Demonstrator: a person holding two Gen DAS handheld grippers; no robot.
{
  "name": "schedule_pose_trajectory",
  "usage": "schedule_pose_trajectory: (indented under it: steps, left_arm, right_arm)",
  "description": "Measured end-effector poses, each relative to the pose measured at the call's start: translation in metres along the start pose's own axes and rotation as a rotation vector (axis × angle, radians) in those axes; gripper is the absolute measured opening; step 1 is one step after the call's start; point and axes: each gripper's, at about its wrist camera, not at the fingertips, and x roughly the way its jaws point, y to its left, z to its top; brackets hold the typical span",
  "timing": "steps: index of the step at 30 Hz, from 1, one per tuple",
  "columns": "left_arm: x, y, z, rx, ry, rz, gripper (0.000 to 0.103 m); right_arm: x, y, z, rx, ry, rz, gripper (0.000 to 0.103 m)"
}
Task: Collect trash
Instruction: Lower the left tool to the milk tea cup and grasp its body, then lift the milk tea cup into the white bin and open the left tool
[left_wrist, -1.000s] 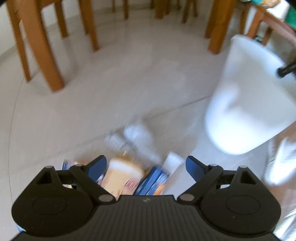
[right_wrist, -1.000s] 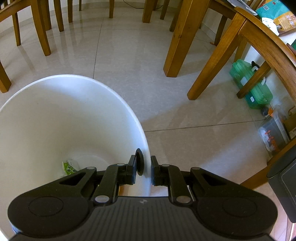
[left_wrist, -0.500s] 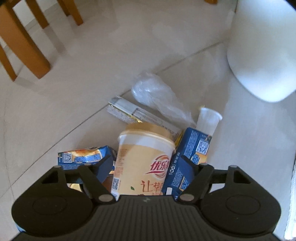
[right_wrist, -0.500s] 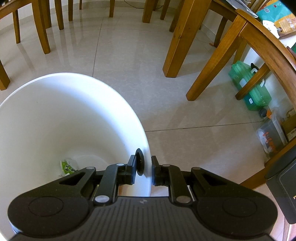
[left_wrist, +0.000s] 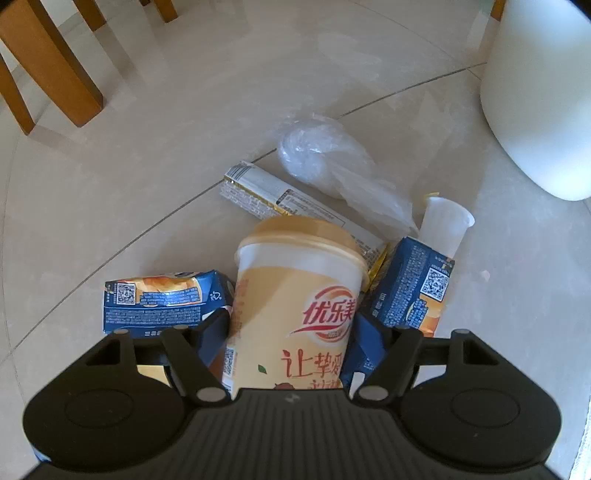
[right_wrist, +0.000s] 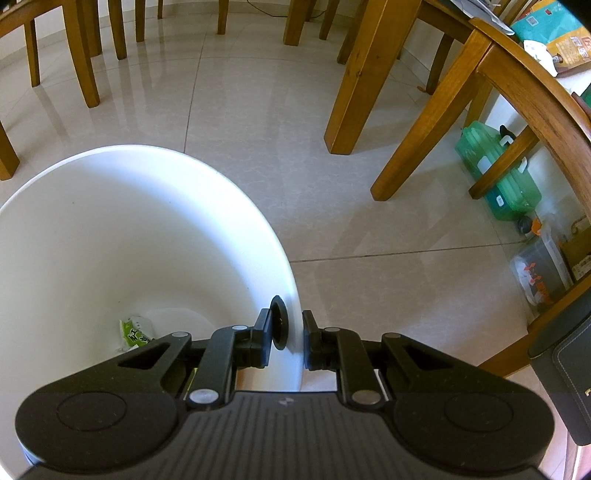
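Observation:
A beige milk tea cup (left_wrist: 295, 295) lies on the tiled floor between the closing jaws of my left gripper (left_wrist: 292, 319), whose blue pads touch its sides. Blue snack cartons sit on either side of the cup, one to the left (left_wrist: 162, 302) and one to the right (left_wrist: 410, 288). Beyond them lie a long silver wrapper box (left_wrist: 266, 192), a clear plastic bag (left_wrist: 332, 166) and a small clear cup (left_wrist: 445, 229). My right gripper (right_wrist: 291, 328) is shut on the rim of the white bin (right_wrist: 147, 221), which holds a green wrapper (right_wrist: 135, 332). The bin (left_wrist: 535, 92) also shows at the far right.
Wooden chair legs (left_wrist: 55, 66) stand to the far left of the trash pile. Table and chair legs (right_wrist: 354, 85) rise beyond the bin. A green container (right_wrist: 498, 177), a clear box (right_wrist: 539, 269) and a black object (right_wrist: 565, 369) sit at the right.
My left gripper has dropped down onto the trash pile and its jaws have narrowed around the milk tea cup. The right gripper and bin have stayed put.

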Motion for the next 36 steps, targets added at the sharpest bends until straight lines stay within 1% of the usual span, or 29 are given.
schedule_pose_trajectory:
  steps: [9, 21, 28, 32, 34, 36]
  left_arm:
    - [-0.017, 0.005, 0.004, -0.026, -0.024, -0.022, 0.073]
    - [-0.050, -0.002, 0.014, 0.032, -0.061, -0.059, 0.072]
    - [-0.070, -0.003, 0.019, 0.042, -0.070, -0.082, 0.072]
    - [-0.095, -0.006, 0.031, 0.042, -0.063, -0.115, 0.072]
    - [-0.112, -0.011, 0.042, 0.058, -0.058, -0.134, 0.072]
    - [-0.133, -0.022, 0.058, 0.078, -0.049, -0.129, 0.072]
  right_arm:
    - [0.001, -0.001, 0.000, -0.001, -0.001, -0.001, 0.019]
    - [0.001, -0.001, 0.000, -0.002, -0.003, -0.005, 0.020]
    - [0.002, -0.002, 0.000, -0.003, -0.004, -0.005, 0.020]
    - [0.002, -0.001, 0.000, -0.002, -0.003, -0.006, 0.020]
    - [0.002, -0.001, 0.000, -0.002, -0.004, -0.006, 0.020]
    - [0.002, -0.001, 0.000, -0.002, -0.003, -0.006, 0.020]
